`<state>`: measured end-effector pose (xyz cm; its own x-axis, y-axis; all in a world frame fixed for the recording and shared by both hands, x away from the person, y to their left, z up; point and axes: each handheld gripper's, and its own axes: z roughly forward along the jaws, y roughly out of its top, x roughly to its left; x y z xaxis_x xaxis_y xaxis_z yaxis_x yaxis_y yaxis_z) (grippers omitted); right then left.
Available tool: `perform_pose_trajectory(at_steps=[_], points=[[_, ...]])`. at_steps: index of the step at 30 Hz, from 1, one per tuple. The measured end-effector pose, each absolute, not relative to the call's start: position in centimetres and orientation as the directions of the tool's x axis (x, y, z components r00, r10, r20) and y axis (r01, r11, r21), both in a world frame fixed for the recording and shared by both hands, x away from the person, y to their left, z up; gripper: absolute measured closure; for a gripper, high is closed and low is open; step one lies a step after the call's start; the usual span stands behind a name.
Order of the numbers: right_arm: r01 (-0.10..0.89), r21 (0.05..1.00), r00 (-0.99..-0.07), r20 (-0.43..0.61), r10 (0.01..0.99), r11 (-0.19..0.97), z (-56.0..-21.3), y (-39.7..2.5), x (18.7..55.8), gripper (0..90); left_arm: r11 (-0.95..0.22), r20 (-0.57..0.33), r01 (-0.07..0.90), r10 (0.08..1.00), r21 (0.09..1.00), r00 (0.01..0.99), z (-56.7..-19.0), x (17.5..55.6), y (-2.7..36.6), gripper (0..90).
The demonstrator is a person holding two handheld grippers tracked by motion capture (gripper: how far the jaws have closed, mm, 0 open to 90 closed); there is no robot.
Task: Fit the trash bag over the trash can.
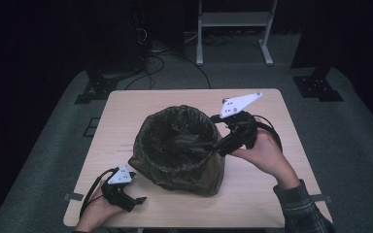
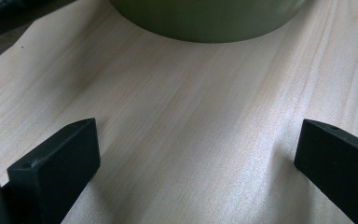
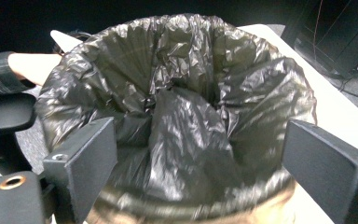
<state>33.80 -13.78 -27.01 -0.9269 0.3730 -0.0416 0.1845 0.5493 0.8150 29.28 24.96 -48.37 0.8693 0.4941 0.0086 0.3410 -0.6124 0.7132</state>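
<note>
The round olive-green bin [image 1: 194, 179] with a crinkled black plastic liner bag [image 3: 182, 116] stands mid-counter [image 1: 267, 194], the right tool [image 1: 212, 145] wide at its rim to settle the liner, the left tool [image 1: 137, 200] wide and resting; next, I judge, pressing the bag inward.

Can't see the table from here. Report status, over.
Left gripper open, low at the table edge. Right gripper open over the bin rim. Black liner bunched inside. Nothing in the way.
</note>
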Motion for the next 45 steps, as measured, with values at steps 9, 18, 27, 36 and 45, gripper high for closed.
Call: perform_pose_trajectory(at_steps=[9, 18, 27, 36, 45], points=[[0.210, 0.838, -0.911, -0.021, 0.413, 0.504, -30.3, -16.6, 31.4, 9.8, -0.613, 0.009, 0.341, 0.494, 0.712, 0.870, -48.4, 29.3, 25.0, 0.0], [0.259, 0.842, -0.902, 0.035, 0.431, 0.473, -35.0, -18.0, 30.0, 9.8, -0.613, 0.008, 0.342, 0.494, 0.712, 0.870, -48.4, 29.3, 25.0, 0.0], [0.308, 0.845, -0.877, 0.073, 0.476, 0.437, -39.5, -20.0, 29.1, 9.8, -0.612, 0.008, 0.342, 0.495, 0.713, 0.869, -48.4, 29.3, 25.0, 0.0], [0.358, 0.837, -0.851, 0.110, 0.514, 0.414, -44.4, -21.0, 29.1, 9.8, -0.612, 0.008, 0.342, 0.495, 0.713, 0.869, -48.4, 29.3, 25.0, 0.0], [0.393, 0.759, -0.837, 0.061, 0.543, 0.520, -47.8, -20.3, 29.6, 9.8, -0.612, 0.008, 0.342, 0.494, 0.713, 0.869, -48.4, 29.3, 25.0, 0.0]])
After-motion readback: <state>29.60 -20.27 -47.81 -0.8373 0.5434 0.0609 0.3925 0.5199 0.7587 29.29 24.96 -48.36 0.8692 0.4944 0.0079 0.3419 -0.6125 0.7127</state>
